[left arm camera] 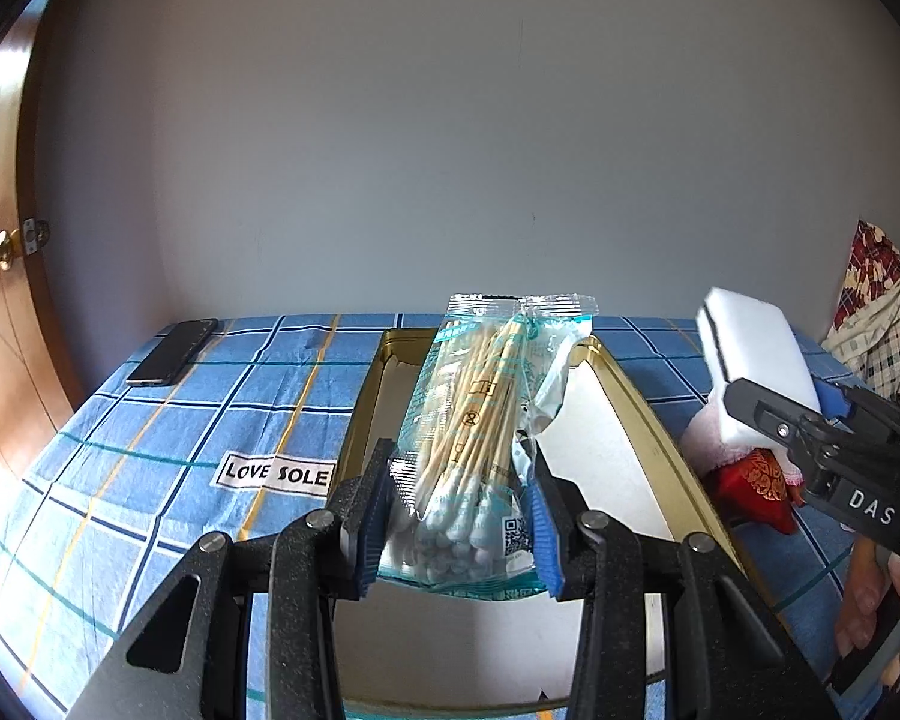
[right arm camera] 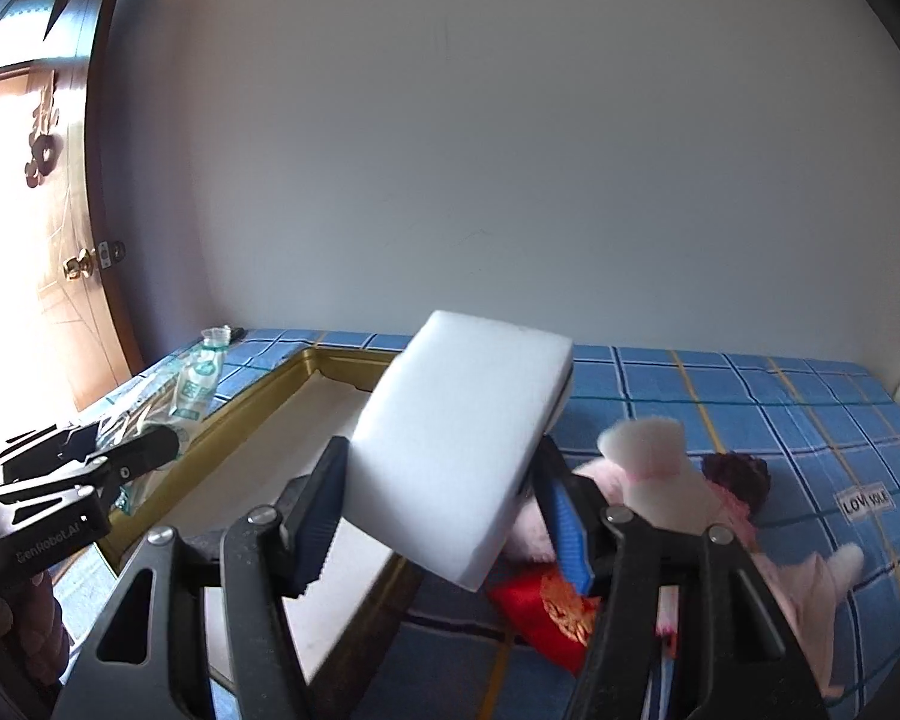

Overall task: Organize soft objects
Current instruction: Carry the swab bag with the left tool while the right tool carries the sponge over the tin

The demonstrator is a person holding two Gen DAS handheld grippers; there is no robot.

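White sponge block [right arm camera: 459, 450] clamped between the right gripper [right arm camera: 450, 516] pads, tilted above the gold tray [right arm camera: 252, 414] edge — cotton-swab packet [left arm camera: 480, 438] clenched upright in the left gripper [left arm camera: 459, 531].

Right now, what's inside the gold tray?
Nothing visible: the gold tray shows a bare white floor. The swab pack in the left tongs hides its middle; the sponge hides part in the right view.

A clear, teal-printed pack of cotton swabs [left arm camera: 471, 450] is being held upright above the gold-rimmed tray [left arm camera: 642, 420], cotton tips down. A white sponge block [right arm camera: 459, 444] is being held tilted over the tray's right rim. A pink plush toy [right arm camera: 678, 480] and a red embroidered pouch [right arm camera: 552, 606] are lying on the blue checked cloth beside the tray.
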